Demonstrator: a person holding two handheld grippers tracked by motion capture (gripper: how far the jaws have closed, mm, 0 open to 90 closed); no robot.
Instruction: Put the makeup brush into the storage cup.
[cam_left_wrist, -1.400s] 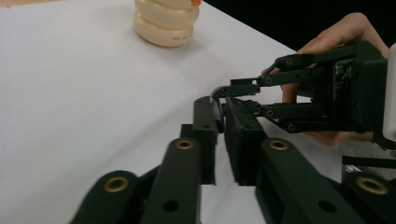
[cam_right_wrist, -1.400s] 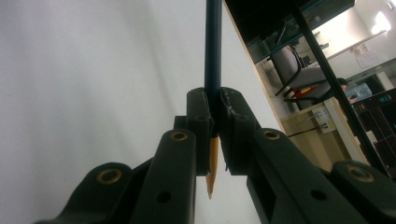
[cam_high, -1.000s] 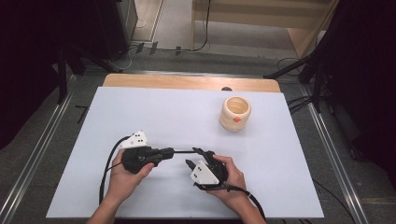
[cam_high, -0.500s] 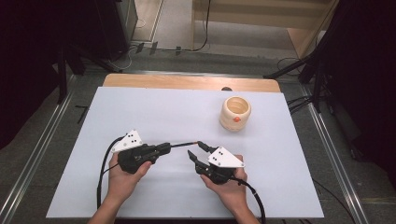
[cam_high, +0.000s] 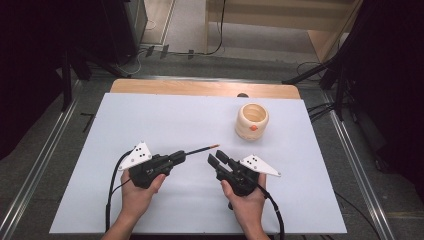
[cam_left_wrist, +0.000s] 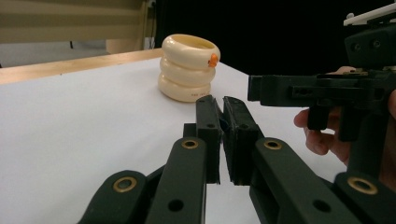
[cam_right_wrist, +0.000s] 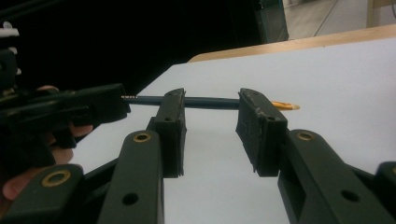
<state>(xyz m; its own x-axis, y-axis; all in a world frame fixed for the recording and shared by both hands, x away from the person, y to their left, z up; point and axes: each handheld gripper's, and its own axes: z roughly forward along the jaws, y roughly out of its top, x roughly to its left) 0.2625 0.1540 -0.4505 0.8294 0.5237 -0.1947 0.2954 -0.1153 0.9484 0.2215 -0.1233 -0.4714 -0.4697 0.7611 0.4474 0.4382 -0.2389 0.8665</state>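
My left gripper (cam_high: 183, 155) is shut on the end of a thin dark pencil (cam_high: 202, 149) with an orange tip, which points up and to the right over the white table (cam_high: 165, 115). In the left gripper view its jaws (cam_left_wrist: 222, 101) are pressed together on the blue shaft. My right gripper (cam_high: 218, 159) stands open just below the pencil's tip. Its jaws have just been closing, and nothing is between them. In the right gripper view the pencil (cam_right_wrist: 210, 101) runs across just beyond the fingertips (cam_right_wrist: 170, 100), out from my left gripper (cam_right_wrist: 95, 105).
A cream ribbed cup (cam_high: 251, 121) with a small orange mark stands at the back right of the table, also seen in the left gripper view as the cup (cam_left_wrist: 189, 67). A wooden strip (cam_high: 200, 88) borders the far edge. Cables trail from both grippers toward the front.
My right gripper has rolled over, so its grey plate now lies on the right, and its jaws stand narrower. It has also shifted a little right. The left gripper and pencil have barely moved.
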